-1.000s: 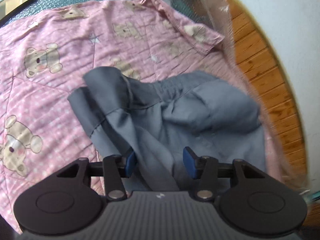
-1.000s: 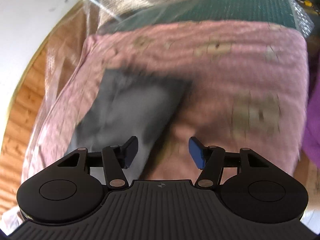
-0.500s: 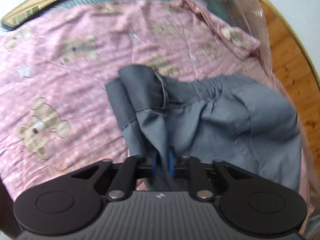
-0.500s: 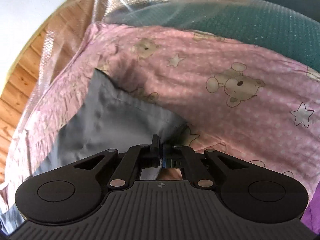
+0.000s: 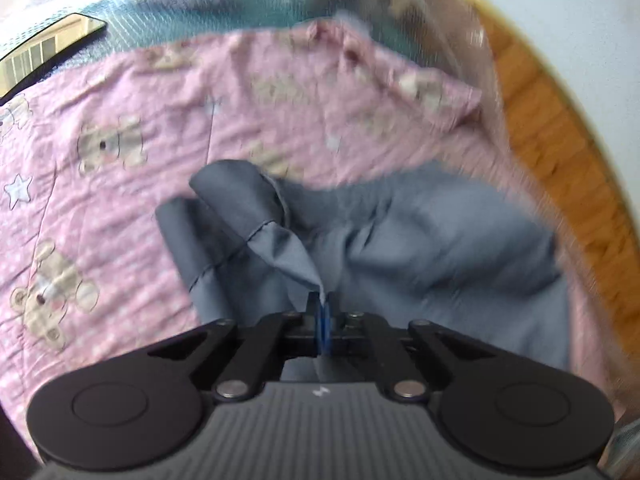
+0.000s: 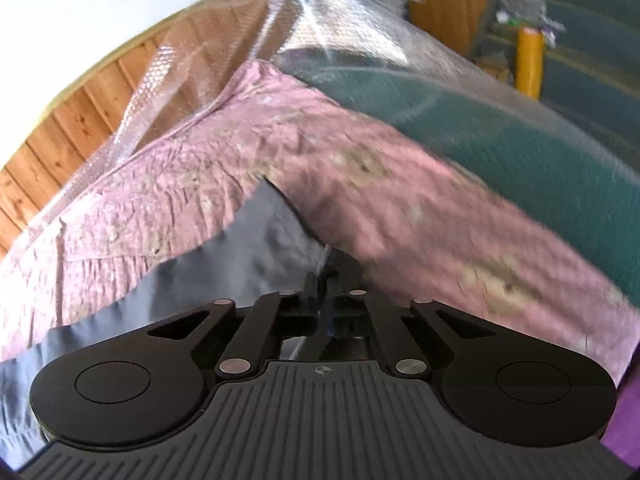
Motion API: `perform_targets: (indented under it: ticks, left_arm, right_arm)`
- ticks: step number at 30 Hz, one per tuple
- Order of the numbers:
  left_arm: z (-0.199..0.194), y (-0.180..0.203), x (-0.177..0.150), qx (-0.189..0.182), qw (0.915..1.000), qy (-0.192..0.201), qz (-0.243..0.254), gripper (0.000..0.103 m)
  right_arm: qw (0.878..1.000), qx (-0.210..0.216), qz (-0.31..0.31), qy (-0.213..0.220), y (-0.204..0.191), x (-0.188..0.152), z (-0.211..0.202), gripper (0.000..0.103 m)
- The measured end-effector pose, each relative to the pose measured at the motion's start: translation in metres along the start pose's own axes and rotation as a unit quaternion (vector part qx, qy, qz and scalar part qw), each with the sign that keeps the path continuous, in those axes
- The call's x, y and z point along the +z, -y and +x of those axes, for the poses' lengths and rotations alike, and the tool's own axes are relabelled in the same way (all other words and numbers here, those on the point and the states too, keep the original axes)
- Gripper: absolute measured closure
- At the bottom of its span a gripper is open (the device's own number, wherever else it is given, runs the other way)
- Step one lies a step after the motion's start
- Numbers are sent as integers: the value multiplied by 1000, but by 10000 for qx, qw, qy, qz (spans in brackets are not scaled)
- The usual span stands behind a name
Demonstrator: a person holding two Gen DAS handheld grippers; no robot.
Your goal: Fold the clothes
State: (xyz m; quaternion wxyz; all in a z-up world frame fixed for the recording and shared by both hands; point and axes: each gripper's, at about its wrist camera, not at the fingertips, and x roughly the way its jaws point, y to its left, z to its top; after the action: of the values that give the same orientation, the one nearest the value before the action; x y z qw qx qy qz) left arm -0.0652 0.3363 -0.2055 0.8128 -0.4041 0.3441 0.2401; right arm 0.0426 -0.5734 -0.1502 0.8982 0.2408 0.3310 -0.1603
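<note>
- Grey garment [image 5: 440,248]: plain fabric, crumpled, unfolded, stitched hems visible.
- Lies on pink bear-print sheet [image 5: 120,184]; two edges pulled up taut.

The grey garment [image 5: 440,248] is smooth, matt woven cloth with stitched seams. Under it, the pink bear-print sheet [image 5: 120,208] is crinkled, soft cloth, and clear glossy bubble wrap [image 6: 340,20] covers the green surface [image 6: 500,132]. The floor [image 6: 60,132] is varnished wooden planks.

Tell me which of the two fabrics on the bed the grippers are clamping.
The plain grey garment: the left gripper and right gripper are each shut on its edge. The pink bear-print sheet lies flat underneath, ungripped.
</note>
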Motion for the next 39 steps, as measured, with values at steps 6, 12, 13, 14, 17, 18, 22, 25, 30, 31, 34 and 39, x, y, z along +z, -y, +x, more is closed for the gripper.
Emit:
perform_targets:
  ticks: [6, 12, 13, 14, 17, 18, 22, 25, 30, 31, 34, 39]
  left_arm:
    - [-1, -17, -5, 9, 9999, 88, -149, 102]
    - [32, -13, -25, 711, 9962, -260, 432, 101]
    - [32, -10, -24, 768, 9954, -275, 508, 101]
    - [33, -7, -23, 812, 9943, -298, 622, 101]
    - [31, -3, -22, 888, 9921, -341, 815, 101]
    - [30, -3, -23, 922, 9915, -357, 843, 98]
    - [8, -12, -23, 905, 9943, -169, 534, 79]
    - [-16, -20, -26, 714, 9974, 77, 115, 51]
    - [-23, -32, -37, 489, 9985, 1, -260, 40]
    - [-17, -32, -36, 414, 9987, -25, -292, 37]
    - [1, -34, -33, 187, 9990, -105, -388, 36]
    - [25, -32, -26, -56, 9998, -88, -159, 23]
  right_arm:
    - [9997, -3, -201, 125, -12, 20, -5, 103]
    - [9973, -415, -372, -487, 5, -3, 38, 103]
    - [9965, -473, -398, -559, 7, -9, 44, 103]
    - [9957, -531, -424, -630, 10, -14, 49, 103]
    - [9950, -569, -455, -688, 15, -22, 54, 103]
    - [9951, -554, -456, -674, 16, -22, 53, 103]
    - [9958, -492, -458, -619, 22, -24, 50, 103]
    - [9978, -379, -167, -516, 28, -30, 30, 92]
    - [9980, -48, 457, -429, 39, -45, -2, 60]
    - [9962, 154, 692, -504, 41, -51, -6, 57]
    - [9877, 580, 1280, -690, 41, -72, -7, 51]
    - [9766, 717, 2007, -302, 34, -100, 7, 28]
